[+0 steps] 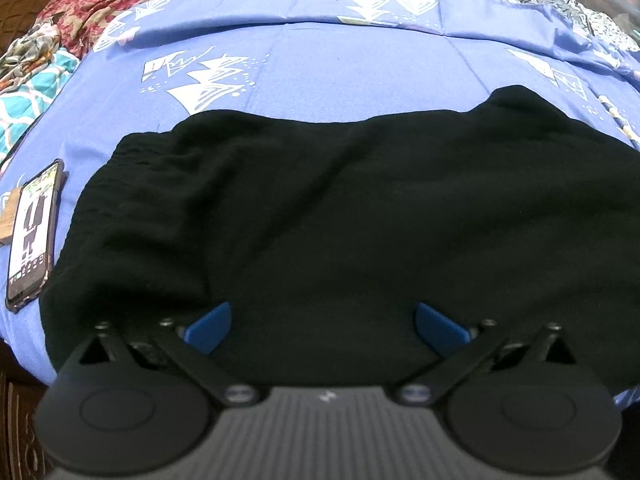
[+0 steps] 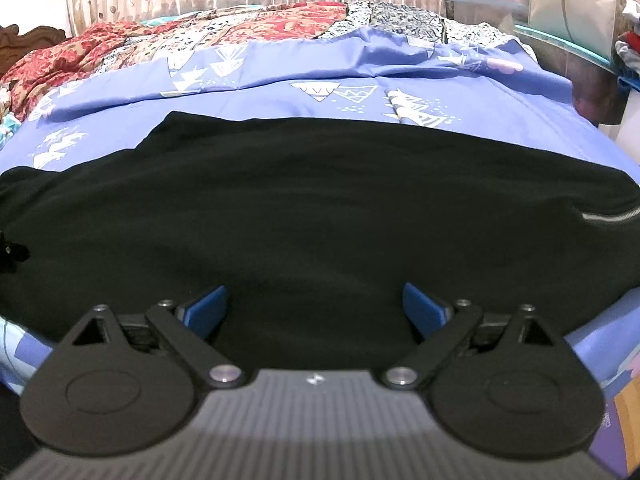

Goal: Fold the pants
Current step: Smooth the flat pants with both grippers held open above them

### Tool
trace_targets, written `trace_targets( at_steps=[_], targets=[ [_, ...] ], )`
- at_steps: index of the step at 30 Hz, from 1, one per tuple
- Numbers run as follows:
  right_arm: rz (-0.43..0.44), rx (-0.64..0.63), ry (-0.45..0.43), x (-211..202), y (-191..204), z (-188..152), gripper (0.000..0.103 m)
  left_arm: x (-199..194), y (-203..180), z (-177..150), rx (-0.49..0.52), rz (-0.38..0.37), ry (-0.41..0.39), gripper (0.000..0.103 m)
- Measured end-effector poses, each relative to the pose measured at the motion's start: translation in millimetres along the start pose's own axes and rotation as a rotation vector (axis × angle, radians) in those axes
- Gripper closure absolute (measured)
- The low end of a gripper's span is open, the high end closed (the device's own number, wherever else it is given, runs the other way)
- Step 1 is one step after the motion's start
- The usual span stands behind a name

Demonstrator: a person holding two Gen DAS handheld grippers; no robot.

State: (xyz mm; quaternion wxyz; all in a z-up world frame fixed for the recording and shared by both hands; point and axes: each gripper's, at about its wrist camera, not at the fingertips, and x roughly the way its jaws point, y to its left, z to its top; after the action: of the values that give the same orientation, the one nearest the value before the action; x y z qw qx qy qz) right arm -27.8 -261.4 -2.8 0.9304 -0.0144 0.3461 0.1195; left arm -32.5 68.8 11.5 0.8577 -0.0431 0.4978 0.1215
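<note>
A bed (image 1: 304, 76) under a blue patterned sheet (image 2: 280, 120) carries black pants (image 1: 320, 208), spread flat across its near half. A patterned quilt (image 2: 240, 28) lies at the far side. A phone (image 1: 34, 236) rests just left of the pants. Left tongs (image 1: 323, 322) and right tongs (image 2: 315, 308) hover over the near edge of the pants, blue fingers spread wide, gripping nothing.
</note>
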Motion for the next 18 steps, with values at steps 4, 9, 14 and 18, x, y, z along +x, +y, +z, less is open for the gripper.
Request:
trace_targets(
  at_steps=[4, 9, 14, 18],
  targets=[
    [0.010, 0.000, -0.003, 0.8, -1.8, 0.4, 0.001, -0.3, -1.3, -0.3, -0.007, 0.004, -0.001, 0.000],
    [0.007, -0.010, -0.004, -0.9, 5.2, -2.3, 0.000, -1.7, -0.6, -1.2, -0.009, -0.002, -0.002, 0.000],
    [0.000, -0.016, -0.005, -0.8, 5.5, -2.3, 0.000, -2.4, 0.7, -2.8, -0.012, -0.007, -0.008, 0.000],
    [0.000, -0.016, -0.004, -0.9, 5.4, -2.5, 0.000, -3.9, 2.4, -5.4, -0.020, -0.016, -0.022, 0.000]
  ],
)
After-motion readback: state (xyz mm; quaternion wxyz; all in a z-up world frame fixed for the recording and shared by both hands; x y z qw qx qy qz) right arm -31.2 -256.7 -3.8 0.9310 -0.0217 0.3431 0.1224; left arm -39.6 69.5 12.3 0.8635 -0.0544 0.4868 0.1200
